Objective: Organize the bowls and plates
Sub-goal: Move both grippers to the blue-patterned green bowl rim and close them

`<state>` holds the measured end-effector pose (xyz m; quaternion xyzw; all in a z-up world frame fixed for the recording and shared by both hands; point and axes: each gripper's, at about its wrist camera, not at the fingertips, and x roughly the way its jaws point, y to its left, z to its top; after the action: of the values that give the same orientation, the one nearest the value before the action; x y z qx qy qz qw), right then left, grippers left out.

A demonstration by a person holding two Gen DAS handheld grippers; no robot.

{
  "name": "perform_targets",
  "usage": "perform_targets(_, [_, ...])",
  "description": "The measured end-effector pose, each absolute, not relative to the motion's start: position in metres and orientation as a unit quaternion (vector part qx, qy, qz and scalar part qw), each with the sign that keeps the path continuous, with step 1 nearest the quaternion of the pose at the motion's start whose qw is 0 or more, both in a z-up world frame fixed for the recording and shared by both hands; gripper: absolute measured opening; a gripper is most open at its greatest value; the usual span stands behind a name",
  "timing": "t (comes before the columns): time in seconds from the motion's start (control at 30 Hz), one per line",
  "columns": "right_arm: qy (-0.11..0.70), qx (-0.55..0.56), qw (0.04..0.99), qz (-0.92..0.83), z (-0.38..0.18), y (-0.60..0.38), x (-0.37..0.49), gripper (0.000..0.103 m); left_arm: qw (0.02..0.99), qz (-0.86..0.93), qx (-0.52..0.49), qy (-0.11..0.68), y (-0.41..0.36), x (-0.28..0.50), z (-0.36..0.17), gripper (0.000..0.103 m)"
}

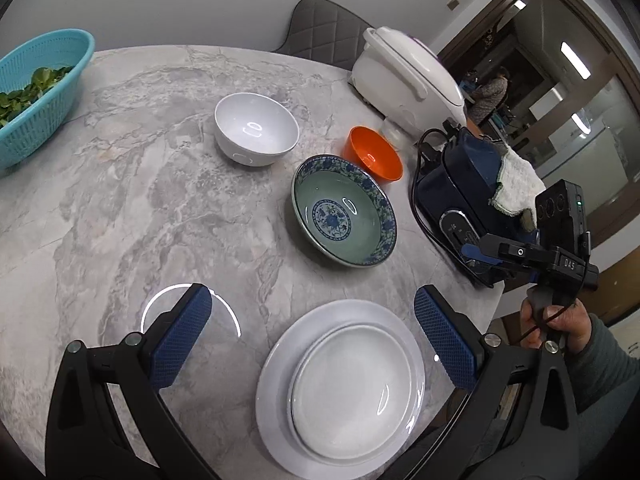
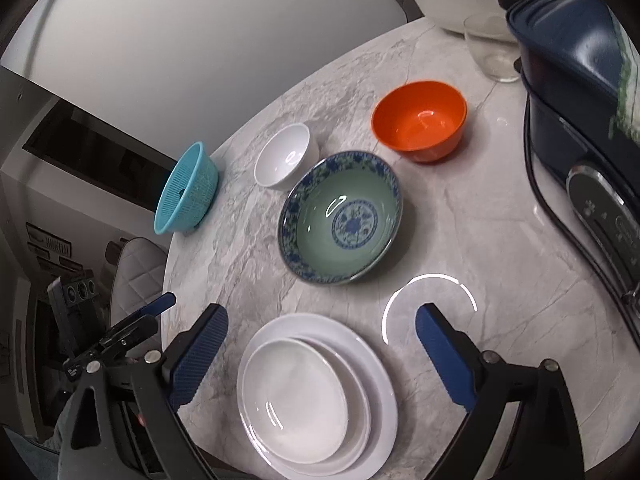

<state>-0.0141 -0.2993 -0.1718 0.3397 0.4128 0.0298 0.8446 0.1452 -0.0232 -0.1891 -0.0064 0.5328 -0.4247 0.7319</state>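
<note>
Two white plates are stacked near the table's front edge, a small plate [image 1: 352, 380] [image 2: 296, 396] resting in a larger plate [image 1: 272, 400] [image 2: 380, 380]. Behind them stand a green bowl with a blue pattern [image 1: 344, 212] [image 2: 344, 220], a white bowl [image 1: 256, 128] [image 2: 284, 156] and an orange bowl [image 1: 374, 156] [image 2: 420, 120], all upright and apart. My left gripper [image 1: 312, 294] hangs open above the plates, touching nothing. My right gripper [image 2: 322, 312] is open too, over the stack's far edge with nothing held.
A teal colander [image 1: 36, 92] [image 2: 188, 188] with greens sits at the far left. A white rice cooker [image 1: 404, 76], a clear glass [image 2: 492, 48] and a dark blue appliance [image 1: 460, 196] [image 2: 580, 100] with a cord and cloth crowd the right side. The marble table [image 1: 140, 200] drops off near the plates.
</note>
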Motion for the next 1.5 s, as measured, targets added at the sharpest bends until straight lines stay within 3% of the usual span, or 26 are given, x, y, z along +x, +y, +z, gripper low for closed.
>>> perform_targets(0.07, [0.407,0.339,0.847,0.025,-0.169,-0.308,-0.004,0.095,0.721,-0.414,-0.008,0.555,-0.043,0.163,-0.198,0.103])
perform_targets(0.2, [0.421,0.333,0.843,0.029,-0.176,-0.321,0.027,0.069,0.712,-0.378,-0.016,0.592,-0.078,0.191,-0.226,0.101])
perform_targets(0.27, [0.432,0.339,0.835,0.033,-0.183,-0.325,0.042,0.064,0.713,-0.372,-0.012,0.595,-0.094,0.198,-0.237,0.101])
perform_targets(0.53, [0.456,0.339,0.822,0.03,-0.211,-0.343,0.068,0.059,0.713,-0.363,0.047,0.598,-0.146,0.212,-0.267,0.096])
perform_targets(0.6, [0.47,0.345,0.812,0.028,-0.219,-0.347,0.073,0.059,0.709,-0.361,0.049,0.603,-0.152,0.215,-0.273,0.078])
perform_targets(0.77, [0.49,0.337,0.804,0.028,-0.231,-0.348,0.083,0.056,0.692,-0.362,0.052,0.622,-0.161,0.221,-0.289,0.057])
perform_targets(0.97, [0.503,0.356,0.786,0.041,-0.245,-0.356,0.094,0.044,0.685,-0.36,0.053,0.631,-0.166,0.223,-0.294,0.046])
perform_targets(1.17, [0.514,0.367,0.775,0.038,-0.253,-0.36,0.1,0.033,0.683,-0.356,0.048,0.636,-0.17,0.224,-0.299,0.046])
perform_targets(1.27, [0.518,0.374,0.768,0.04,-0.257,-0.361,0.1,0.029,0.682,-0.352,0.045,0.639,-0.167,0.226,-0.301,0.033])
perform_targets(1.4, [0.521,0.383,0.762,0.04,-0.26,-0.363,0.098,0.015,0.677,-0.356,0.039,0.643,-0.163,0.226,-0.303,0.023])
perform_targets(1.5, [0.522,0.387,0.759,0.044,-0.26,-0.362,0.098,0.012,0.673,-0.361,0.04,0.644,-0.162,0.225,-0.303,0.015])
